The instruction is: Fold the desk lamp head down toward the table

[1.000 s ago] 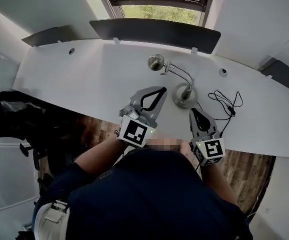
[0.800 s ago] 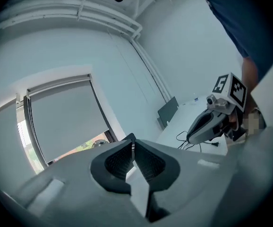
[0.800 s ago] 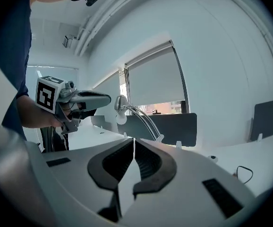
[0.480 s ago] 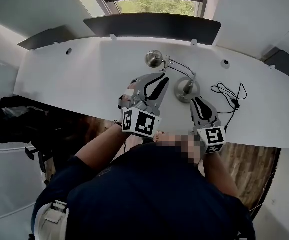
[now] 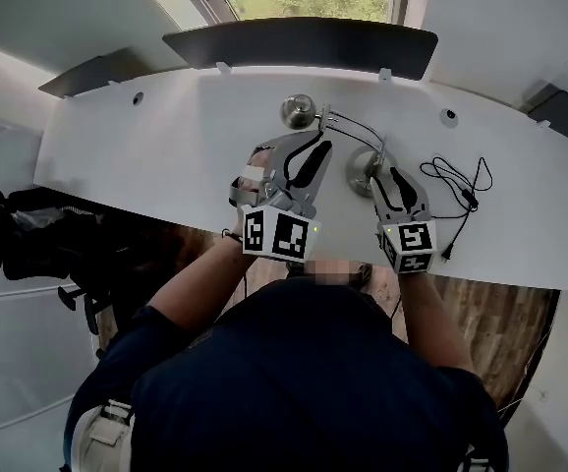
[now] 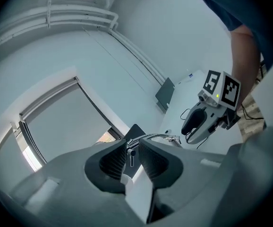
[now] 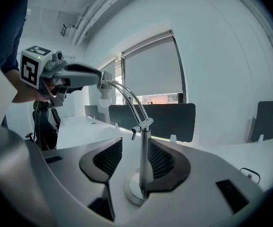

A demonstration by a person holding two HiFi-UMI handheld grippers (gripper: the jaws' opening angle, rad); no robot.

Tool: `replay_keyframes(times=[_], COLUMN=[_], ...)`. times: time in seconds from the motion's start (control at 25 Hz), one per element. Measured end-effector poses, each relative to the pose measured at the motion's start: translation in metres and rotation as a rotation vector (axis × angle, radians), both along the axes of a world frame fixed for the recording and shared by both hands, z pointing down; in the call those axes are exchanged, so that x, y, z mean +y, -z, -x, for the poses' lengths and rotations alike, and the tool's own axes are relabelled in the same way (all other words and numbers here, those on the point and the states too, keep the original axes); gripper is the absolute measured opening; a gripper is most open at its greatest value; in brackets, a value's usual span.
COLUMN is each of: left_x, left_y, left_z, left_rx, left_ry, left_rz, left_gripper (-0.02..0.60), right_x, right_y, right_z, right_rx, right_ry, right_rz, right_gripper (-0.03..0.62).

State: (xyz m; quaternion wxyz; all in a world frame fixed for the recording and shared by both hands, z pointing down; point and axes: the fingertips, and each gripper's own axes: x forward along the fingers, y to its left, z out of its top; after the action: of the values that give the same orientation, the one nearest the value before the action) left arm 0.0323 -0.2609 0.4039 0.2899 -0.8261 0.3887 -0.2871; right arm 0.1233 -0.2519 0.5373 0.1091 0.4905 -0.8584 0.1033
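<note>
A chrome desk lamp stands on the white desk, with its round head at the far end of two thin curved rods and its disc base nearer me. My left gripper reaches to the rods just behind the head. In the left gripper view the lamp's small neck joint shows in the narrow gap at its tips, and neither pad presses on it. My right gripper straddles the upright post over the base. Its jaws are opening, and the post stands close to the right pad.
A black cable loops on the desk right of the lamp. A dark divider panel runs along the desk's far edge under a window. Black gear sits on the floor at the left, beside the desk's near edge.
My right gripper has moved forward to the lamp base and its jaws have parted around the post. My left gripper has rolled and advanced toward the lamp head.
</note>
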Motion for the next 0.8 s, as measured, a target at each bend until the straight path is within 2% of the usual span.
replay_keyframes(times=[0.28, 0.64, 0.8], left_x=[-0.004, -0.011, -0.013], left_y=[-0.004, -0.010, -0.009], left_z=[-0.002, -0.001, -0.001], left_rx=[-0.064, -0.130, -0.168], left_ry=[0.004, 0.014, 0.016], left_rz=[-0.027, -0.054, -0.087], left_gripper=[0.063, 0.063, 0.063], right_x=[-0.027, -0.050, -0.053], right_y=[-0.029, -0.041, -0.046], right_z=[0.007, 0.007, 0.008], right_rx=[0.044, 0.061, 0.079], right_ry=[-0.045, -0.095, -0.106], right_rz=[0.004, -0.003, 0.007], right_gripper=[0.202, 0.200, 0.180])
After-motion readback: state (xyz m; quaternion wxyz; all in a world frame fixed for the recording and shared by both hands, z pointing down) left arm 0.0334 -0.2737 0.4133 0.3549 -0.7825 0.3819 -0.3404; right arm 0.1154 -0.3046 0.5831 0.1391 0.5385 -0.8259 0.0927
